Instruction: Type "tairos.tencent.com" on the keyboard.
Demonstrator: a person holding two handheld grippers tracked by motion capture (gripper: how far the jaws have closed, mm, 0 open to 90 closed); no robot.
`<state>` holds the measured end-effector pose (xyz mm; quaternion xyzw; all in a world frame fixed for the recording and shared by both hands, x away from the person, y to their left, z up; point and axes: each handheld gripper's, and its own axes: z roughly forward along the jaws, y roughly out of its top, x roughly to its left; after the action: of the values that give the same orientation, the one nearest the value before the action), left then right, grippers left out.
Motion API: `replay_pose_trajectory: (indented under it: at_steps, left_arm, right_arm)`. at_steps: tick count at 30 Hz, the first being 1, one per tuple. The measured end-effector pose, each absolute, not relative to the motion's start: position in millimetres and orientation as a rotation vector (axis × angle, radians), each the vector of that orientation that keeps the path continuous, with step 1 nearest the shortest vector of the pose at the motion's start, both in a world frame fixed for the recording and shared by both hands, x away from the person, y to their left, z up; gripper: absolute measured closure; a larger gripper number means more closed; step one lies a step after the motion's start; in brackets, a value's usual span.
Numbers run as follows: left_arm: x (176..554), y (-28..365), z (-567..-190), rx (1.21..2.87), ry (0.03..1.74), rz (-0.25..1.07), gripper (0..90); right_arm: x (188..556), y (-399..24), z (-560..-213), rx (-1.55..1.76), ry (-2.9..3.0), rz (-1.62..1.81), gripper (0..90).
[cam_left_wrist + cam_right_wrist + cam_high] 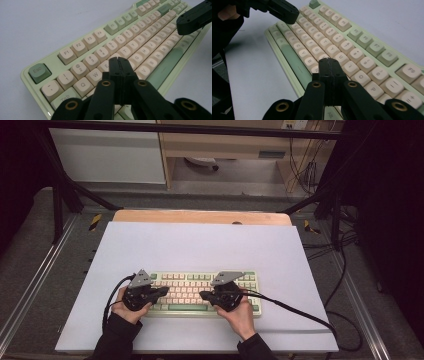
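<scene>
Over the keyboard (200,292), both tongs hang with their jaws pressed together and nothing between them. The left gripper (119,61) has its closed tip above the letter keys near E and R, and I cannot tell whether it touches a cap or sits just clear. The right gripper (329,62) points its closed tip at the keys around H and J, again with contact unclear; in the high view it sits over the right half of the board (202,295), facing the left one (165,291) across the middle rows.

The keyboard lies flat near the front middle of the white sheet (200,245) that covers the table, long side toward the person.

It looks like a stiff plastic case, likely fairly heavy for its size, so it should stay put under a light poke. The caps are smooth, slightly dished and on springs: each should give straight down and come back, but a tip landing on an edge could slide onto a neighbour. A closed tip is best aimed at a cap's centre. To move the board, take its bare side rims, not the keys.
</scene>
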<state>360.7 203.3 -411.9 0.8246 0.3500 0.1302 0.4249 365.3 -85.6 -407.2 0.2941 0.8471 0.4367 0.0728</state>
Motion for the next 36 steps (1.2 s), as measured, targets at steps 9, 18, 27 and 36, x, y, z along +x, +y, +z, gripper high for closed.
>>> replay_pose_trajectory:
  at_steps: [9,18,27,36]
  left_arm:
    - [360,202,-411,2.066,0.871,0.327,89.9]
    - [361,193,-411,2.075,0.862,0.327,89.9]
    - [366,181,-407,2.086,0.851,0.334,89.9]
    - [375,161,-408,2.111,0.843,0.341,89.9]
  right_arm:
    - [363,-113,-410,0.933,2.52,1.326,90.0]
    - [361,-135,-418,0.988,2.504,1.333,89.9]
    - [361,-139,-418,0.987,2.501,1.332,89.7]
    - [360,-141,-416,0.98,2.499,1.335,89.7]
